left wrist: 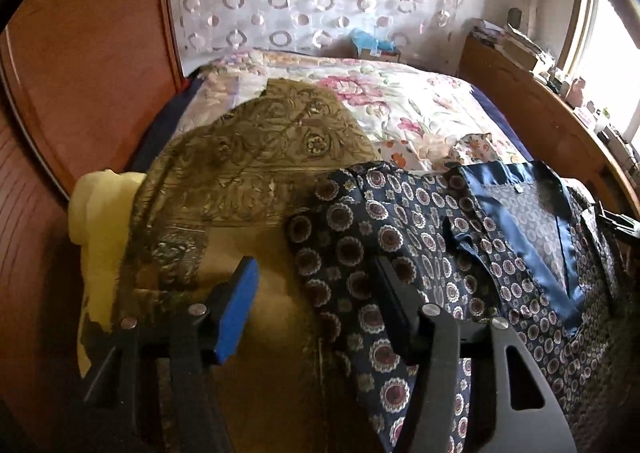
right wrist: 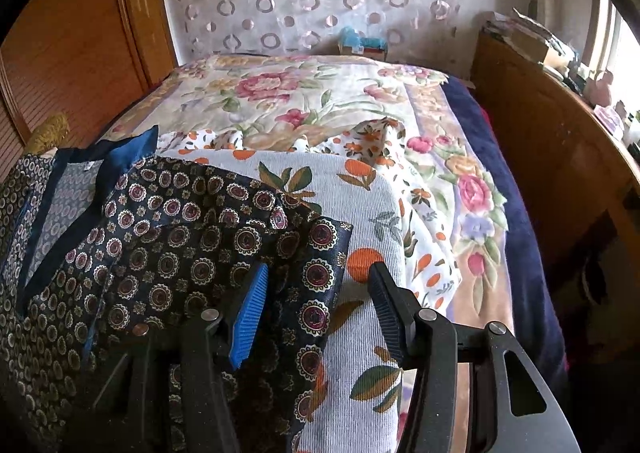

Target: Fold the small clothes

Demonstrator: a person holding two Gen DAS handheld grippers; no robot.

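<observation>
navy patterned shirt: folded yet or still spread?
Spread. The navy patterned shirt lies open, collar and lining showing, sleeves out to both sides.

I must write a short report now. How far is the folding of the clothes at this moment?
Done: nothing looks folded. The navy patterned shirt lies spread open, collar showing.
In hand: the left gripper frames its left sleeve edge and the right gripper its right sleeve edge; the jaws of both stand apart, not pinching.
Left: fold this shirt, then the crumpled orange-flowered garment and the olive patterned cloth.

Navy medallion-print shirt (right wrist: 168, 221), floral bedspread (right wrist: 320, 93)
</observation>
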